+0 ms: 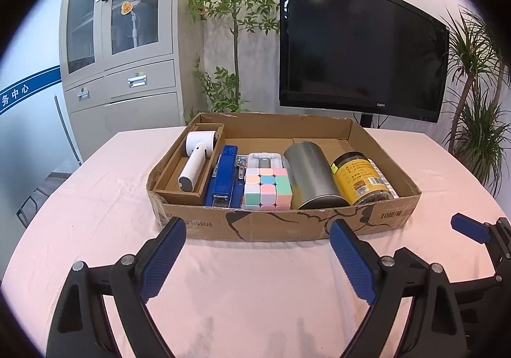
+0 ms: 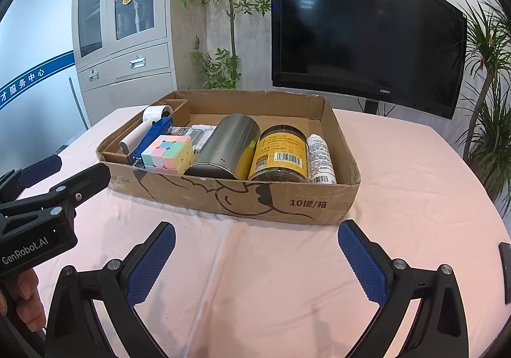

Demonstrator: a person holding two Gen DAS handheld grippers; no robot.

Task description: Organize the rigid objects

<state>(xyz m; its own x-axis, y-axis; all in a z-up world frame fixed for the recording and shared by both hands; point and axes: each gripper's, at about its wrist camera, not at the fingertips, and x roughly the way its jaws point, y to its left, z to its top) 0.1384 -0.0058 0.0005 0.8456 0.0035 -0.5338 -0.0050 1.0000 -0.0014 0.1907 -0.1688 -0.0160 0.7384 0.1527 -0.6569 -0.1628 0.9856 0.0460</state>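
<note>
The cardboard box [image 2: 319, 208] numbered one; at its 9 o'clock side sat one cardboard divider tray [image 1: 179, 195] with one white handheld device [image 1: 194, 163]; clockwise toward 3 o'clock lay one blue stapler [image 1: 223, 176], one pastel puzzle cube [image 1: 267, 187], one white case [image 1: 265, 160], one metal can [image 2: 228, 144], one yellow-labelled jar [image 2: 281, 153] and one white bottle [image 2: 321, 160]; grippers shown numbered two.

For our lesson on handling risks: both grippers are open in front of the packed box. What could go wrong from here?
1. The steel can lies on its side; lifting a neighbour may let it roll.
2. The cube sits tight between the stapler and can, leaving the left gripper little finger room.
3. The small bottle rests against the box wall, awkward for the right gripper.
</note>
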